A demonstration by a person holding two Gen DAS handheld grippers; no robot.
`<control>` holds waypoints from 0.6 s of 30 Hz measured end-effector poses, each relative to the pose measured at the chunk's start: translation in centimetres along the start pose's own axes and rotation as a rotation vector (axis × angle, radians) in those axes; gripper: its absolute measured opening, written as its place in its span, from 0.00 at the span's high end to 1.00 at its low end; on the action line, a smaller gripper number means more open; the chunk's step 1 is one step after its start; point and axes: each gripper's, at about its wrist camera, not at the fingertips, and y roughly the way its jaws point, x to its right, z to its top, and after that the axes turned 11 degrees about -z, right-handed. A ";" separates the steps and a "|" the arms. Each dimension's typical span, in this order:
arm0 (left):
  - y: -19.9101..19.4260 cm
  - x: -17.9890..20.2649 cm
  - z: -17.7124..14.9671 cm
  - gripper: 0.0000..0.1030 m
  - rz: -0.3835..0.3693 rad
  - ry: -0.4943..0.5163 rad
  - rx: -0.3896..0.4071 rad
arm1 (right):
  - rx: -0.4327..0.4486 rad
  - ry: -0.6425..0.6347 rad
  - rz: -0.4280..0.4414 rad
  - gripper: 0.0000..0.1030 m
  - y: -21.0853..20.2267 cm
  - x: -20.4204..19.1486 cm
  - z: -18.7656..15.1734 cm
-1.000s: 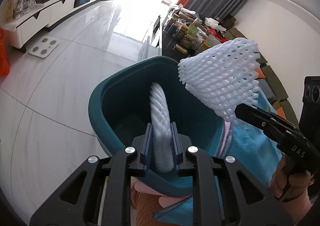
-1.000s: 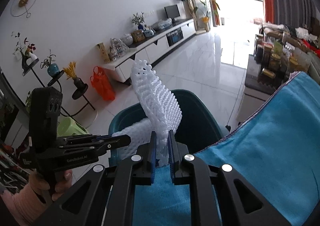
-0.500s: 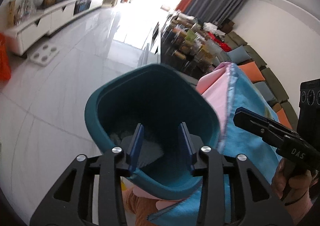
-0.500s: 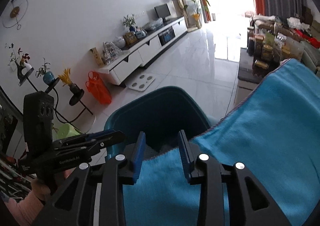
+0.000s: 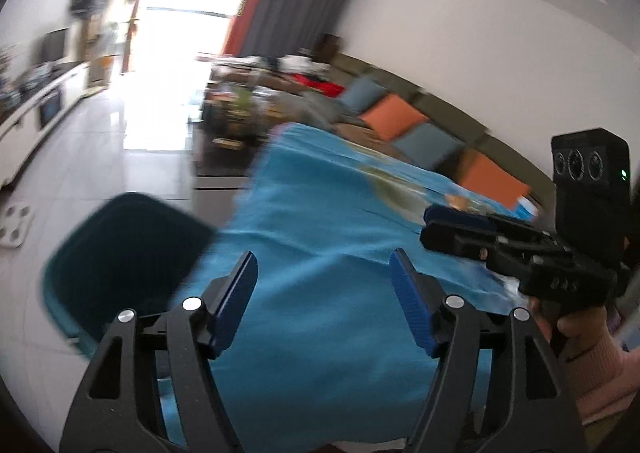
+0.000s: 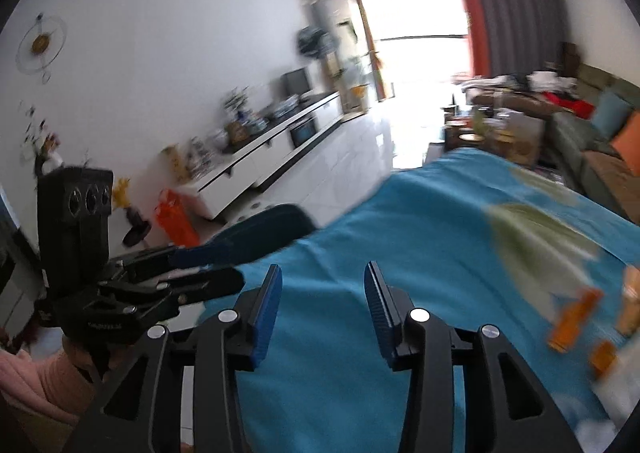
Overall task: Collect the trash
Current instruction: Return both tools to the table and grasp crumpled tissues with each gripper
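Everywhere blur; orange litter [image 6: 573, 317] indistinct

Both wrist views face downward, sharing the blue cloth [image 5: 320, 253].

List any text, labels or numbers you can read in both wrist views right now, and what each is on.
"DAS", faint, on the right gripper body in the left wrist view.
A white line of print on the left gripper body in the right wrist view: too blurred to read.
Orange packets on the blue cloth: too blurred to read.
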 end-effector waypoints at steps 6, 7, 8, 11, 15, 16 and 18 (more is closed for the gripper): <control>6.0 6.4 -1.1 0.34 -0.149 0.085 -0.103 | 0.046 0.110 -0.187 0.60 -5.8 6.4 -2.4; 6.7 7.2 -1.5 0.34 -0.169 0.097 -0.115 | 0.051 0.128 -0.212 0.60 -6.7 7.3 -2.9; 7.4 8.1 -1.7 0.34 -0.187 0.109 -0.126 | 0.055 0.142 -0.233 0.60 -7.3 8.1 -3.2; 9.5 10.9 -2.4 0.34 -0.246 0.147 -0.166 | 0.064 0.182 -0.297 0.60 -9.3 10.4 -4.4; 12.3 14.2 -3.0 0.34 -0.318 0.195 -0.221 | 0.081 0.216 -0.375 0.60 -11.3 12.5 -5.8; 13.1 15.3 -3.2 0.34 -0.339 0.210 -0.237 | 0.087 0.231 -0.392 0.60 -11.9 13.4 -6.3; 14.5 16.4 -3.3 0.34 -0.363 0.219 -0.257 | 0.092 0.251 -0.414 0.60 -12.5 14.3 -6.9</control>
